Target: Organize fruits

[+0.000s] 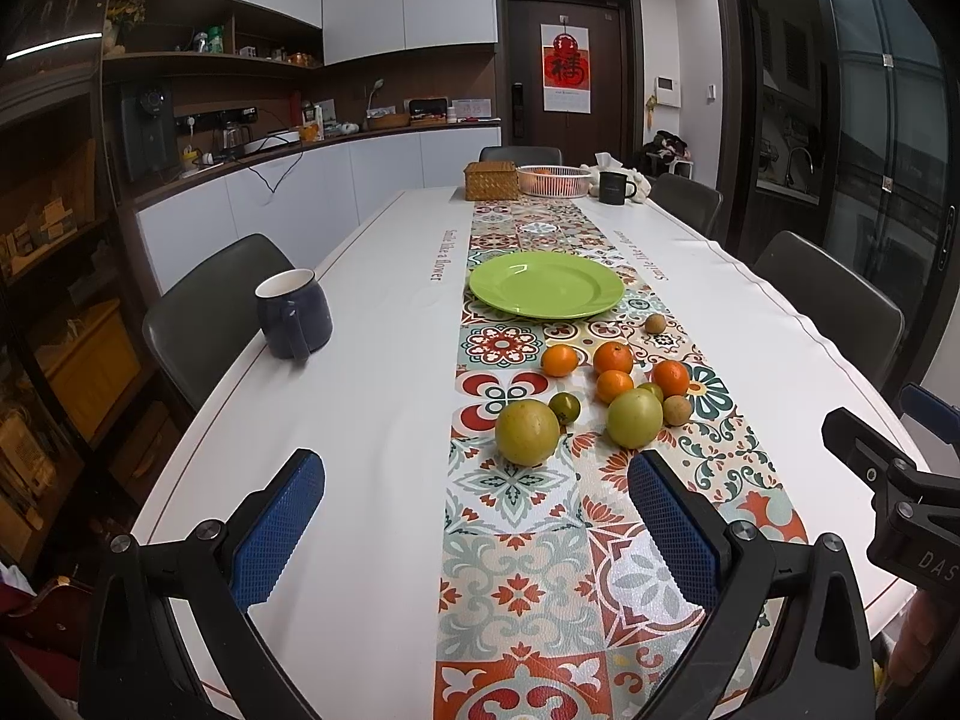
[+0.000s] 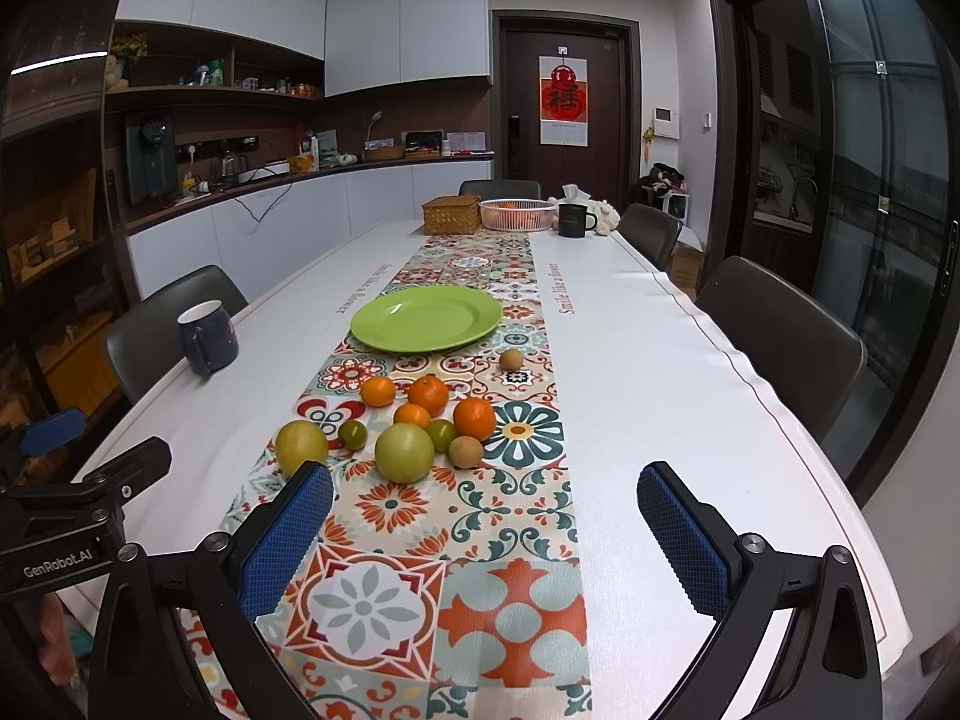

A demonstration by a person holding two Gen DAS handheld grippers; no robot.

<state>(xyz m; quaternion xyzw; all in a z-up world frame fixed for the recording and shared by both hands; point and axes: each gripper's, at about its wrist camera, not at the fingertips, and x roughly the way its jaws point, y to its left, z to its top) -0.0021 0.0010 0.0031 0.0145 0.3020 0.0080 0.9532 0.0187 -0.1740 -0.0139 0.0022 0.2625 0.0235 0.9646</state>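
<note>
Both claws spread wide, empty: left gripper (image 1: 474, 534), right gripper (image 2: 486, 540) above the patterned runner (image 2: 510, 600). Fruits (image 1: 606, 396) cluster just short of the green plate (image 1: 546, 285). Right wrist view alone reads "GenRobot.AI".

fruits lie loose in a cluster at frame centre, none on the green plate (image 1: 546, 287), which sits empty just above them. four oranges (image 1: 613, 357) form the upper part of the cluster. two large yellow-green fruits (image 1: 527, 432) sit lowest. two small green fruits (image 1: 564, 407) lie between. one small brown fruit (image 1: 675, 410) at lower right, another brown fruit (image 1: 655, 323) apart, near the plate rim.
</note>
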